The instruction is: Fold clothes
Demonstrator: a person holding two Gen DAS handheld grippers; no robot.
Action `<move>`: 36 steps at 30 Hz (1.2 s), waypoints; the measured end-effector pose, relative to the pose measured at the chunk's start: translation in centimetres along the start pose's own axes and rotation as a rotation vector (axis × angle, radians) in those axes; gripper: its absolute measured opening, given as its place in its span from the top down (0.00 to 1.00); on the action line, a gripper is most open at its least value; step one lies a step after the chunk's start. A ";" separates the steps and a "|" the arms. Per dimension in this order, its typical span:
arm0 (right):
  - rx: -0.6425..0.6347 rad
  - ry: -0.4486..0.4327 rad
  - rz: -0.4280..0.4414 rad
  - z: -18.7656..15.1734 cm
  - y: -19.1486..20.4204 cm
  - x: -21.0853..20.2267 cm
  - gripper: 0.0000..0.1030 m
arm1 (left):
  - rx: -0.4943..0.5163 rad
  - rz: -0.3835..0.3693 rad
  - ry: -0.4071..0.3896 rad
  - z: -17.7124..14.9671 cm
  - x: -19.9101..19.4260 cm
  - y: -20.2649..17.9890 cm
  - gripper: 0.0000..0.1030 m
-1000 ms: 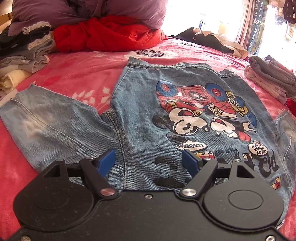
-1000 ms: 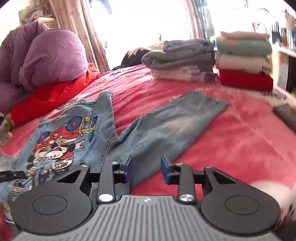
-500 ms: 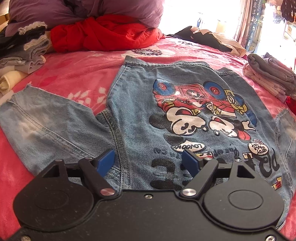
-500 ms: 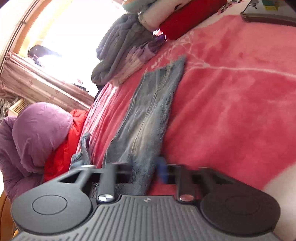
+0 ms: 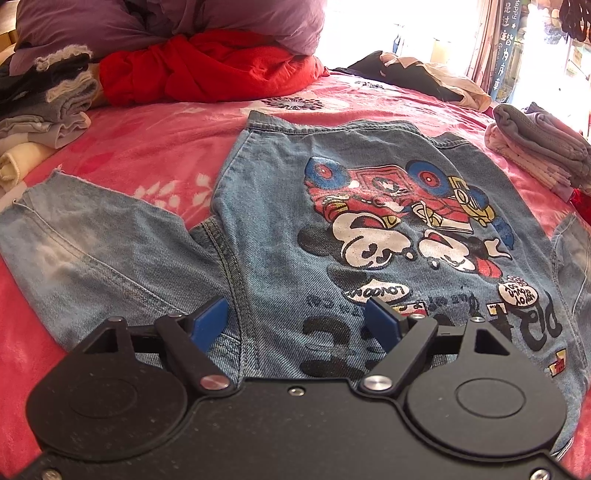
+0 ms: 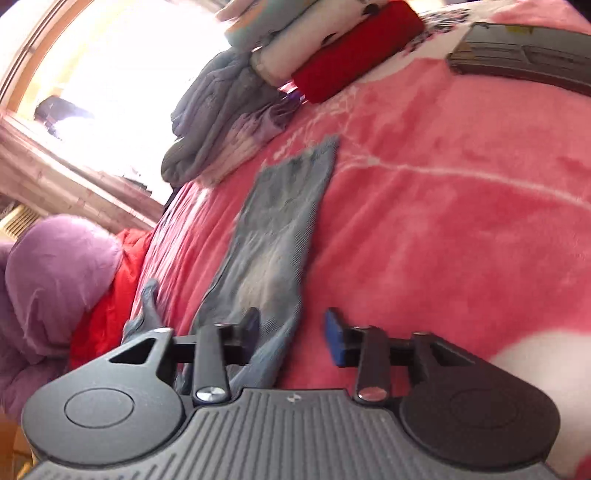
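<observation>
On the pink bedspread (image 5: 155, 147) a denim jacket (image 5: 280, 236) lies flat with its printed back panel up, one sleeve (image 5: 85, 258) spread out to the left and the other sleeve (image 6: 273, 243) spread out to the right. The left gripper (image 5: 295, 321) hovers low over the collar end of the jacket, jaws apart and empty, with the blue pads straddling the seam zone near the left shoulder. The right gripper (image 6: 291, 332) is rolled steeply to one side, jaws apart, with the base of the right sleeve lying between its fingers; contact with the cloth cannot be confirmed because the view is motion-blurred. Risk 1: closing on a single layer of denim, or on the bedspread together with the sleeve, would drag the bedding and distort the flat lay. Risk 2: stiff denim resists creasing, so a fold led from one sleeve alone may spring back or pull the body panel askew. Risk 3: a wide sweep to the right could disturb the grey folded stack (image 6: 221, 110) and the red folded garment (image 6: 354, 48) just beyond the cuff. Risk 4: the loose red cloth (image 5: 207, 66) and purple duvet (image 5: 170, 18) beyond the hem leave limited room for pushing the jacket forward.
</observation>
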State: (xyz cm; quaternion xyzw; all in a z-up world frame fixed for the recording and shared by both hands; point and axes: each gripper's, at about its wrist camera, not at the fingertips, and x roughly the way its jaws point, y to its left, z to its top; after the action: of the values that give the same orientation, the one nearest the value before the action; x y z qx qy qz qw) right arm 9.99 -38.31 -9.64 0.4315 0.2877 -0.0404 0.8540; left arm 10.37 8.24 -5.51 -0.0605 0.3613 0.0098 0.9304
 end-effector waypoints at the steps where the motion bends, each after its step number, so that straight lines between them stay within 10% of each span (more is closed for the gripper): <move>1: -0.030 0.003 -0.002 -0.5 0.6 -0.2 0.53 | 0.000 0.000 0.000 0.0 0.0 0.0 0.21; 6: -0.125 0.094 0.041 -3.2 2.5 0.9 0.49 | 0.002 0.000 0.000 0.0 0.0 0.1 0.21; 8: -0.178 0.103 0.014 -3.6 3.2 1.1 0.99 | 0.002 -0.002 0.000 0.0 -0.1 0.2 0.21; 18: -0.273 -0.026 -0.119 -3.9 4.6 -2.2 0.85 | 0.045 -0.125 -0.142 1.5 -4.5 -1.2 0.23; 21: -0.434 -0.073 -0.045 -3.9 6.7 -2.8 0.85 | 0.093 -0.180 -0.165 3.2 -5.0 -3.0 0.29; 30: -0.752 0.057 0.101 -7.6 11.8 -0.3 0.85 | 0.186 -0.265 -0.112 11.5 0.6 -11.5 0.57; 36: -0.854 0.135 0.153 -9.4 13.5 0.8 0.85 | 0.206 -0.278 -0.008 17.0 7.0 -17.9 0.57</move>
State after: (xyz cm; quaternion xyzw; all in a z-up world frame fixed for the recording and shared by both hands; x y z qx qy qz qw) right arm 10.68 -22.64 -4.79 0.0612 0.3011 0.1739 0.9356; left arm 28.03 -7.71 4.09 -0.0141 0.3449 -0.1560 0.9255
